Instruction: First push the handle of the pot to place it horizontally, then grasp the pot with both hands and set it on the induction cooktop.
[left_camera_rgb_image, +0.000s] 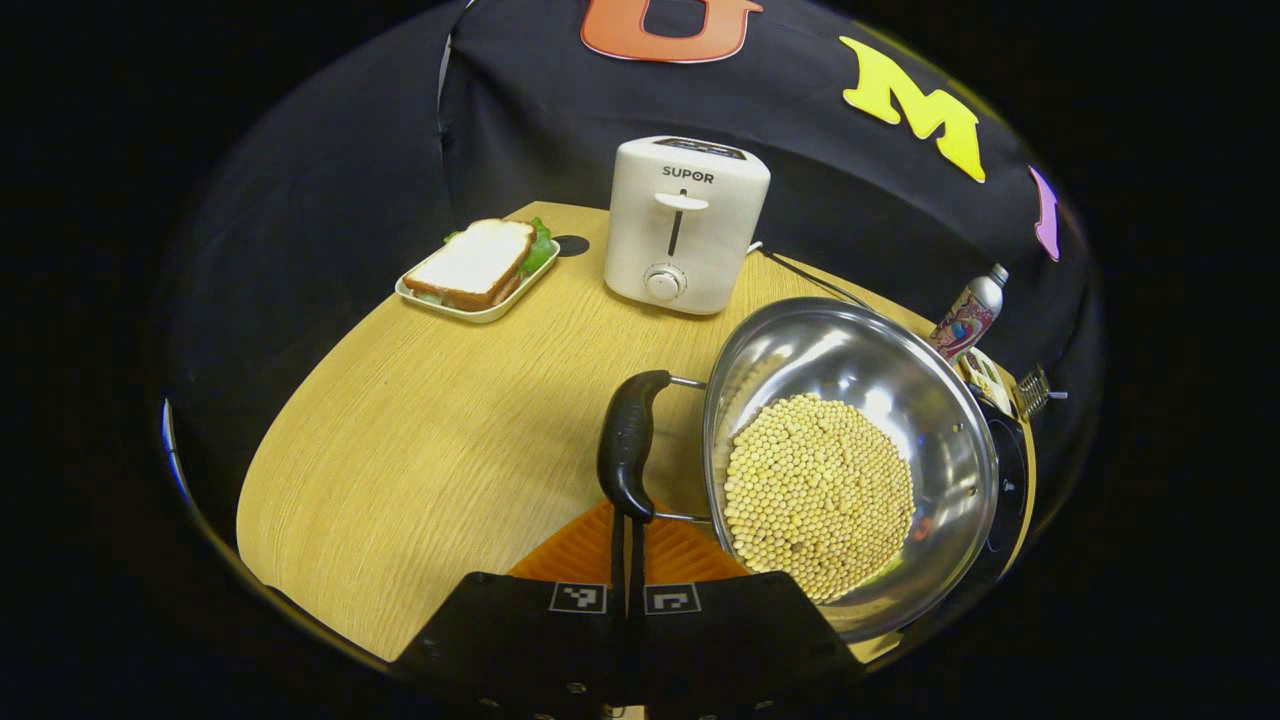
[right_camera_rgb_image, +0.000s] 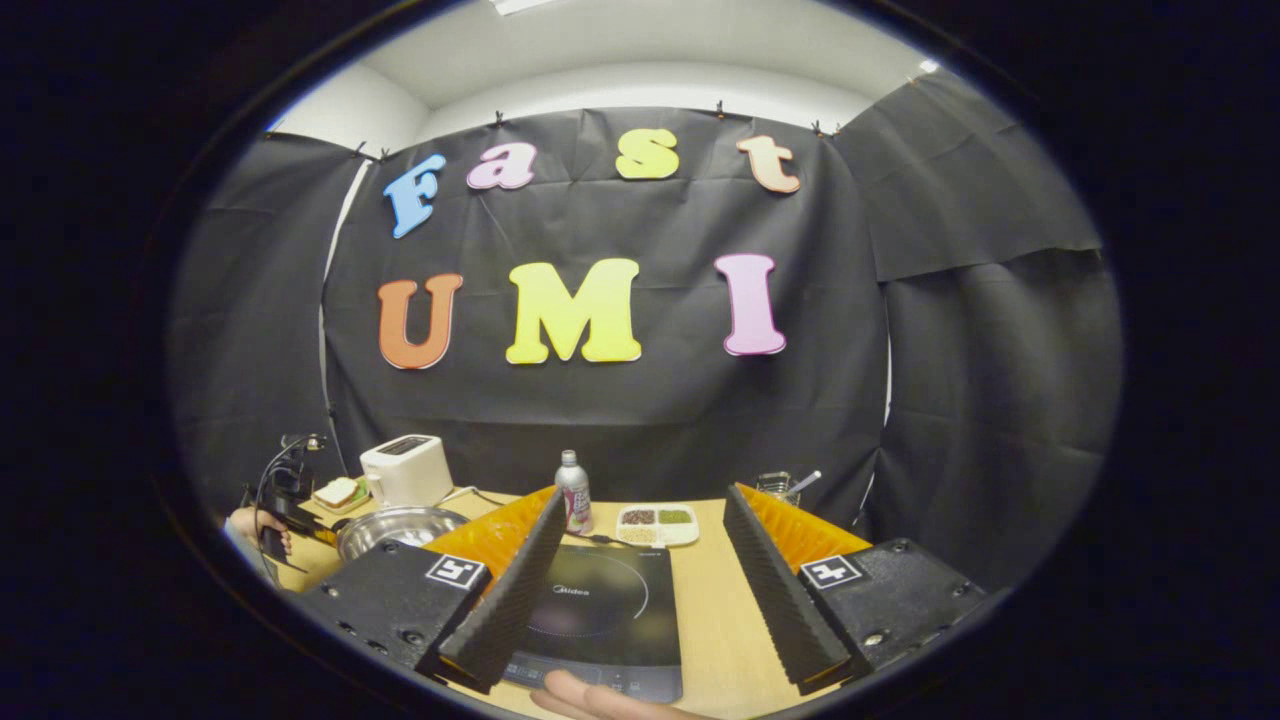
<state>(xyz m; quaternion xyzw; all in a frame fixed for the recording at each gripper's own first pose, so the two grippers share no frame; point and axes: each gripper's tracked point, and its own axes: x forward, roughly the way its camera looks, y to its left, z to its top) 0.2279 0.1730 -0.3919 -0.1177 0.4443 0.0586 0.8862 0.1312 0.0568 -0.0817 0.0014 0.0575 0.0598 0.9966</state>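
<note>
Lower centre, the left tool (left_camera_rgb_image: 628, 560) was closed, fingertips at the pot (left_camera_rgb_image: 850, 460)'s handle (left_camera_rgb_image: 628, 442); pushing steadily sideways seemed wise. The right tool (right_camera_rgb_image: 640, 590) stood apart above the induction cooktop (right_camera_rgb_image: 600, 620).

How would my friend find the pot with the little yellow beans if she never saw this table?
Start at the white toaster at the back of the wooden table. Come toward the near edge and a bit right to the shiny metal pot, which is tilted. It is the one thing heaped with pale round beans, and it has a black handle on its left side.
</note>
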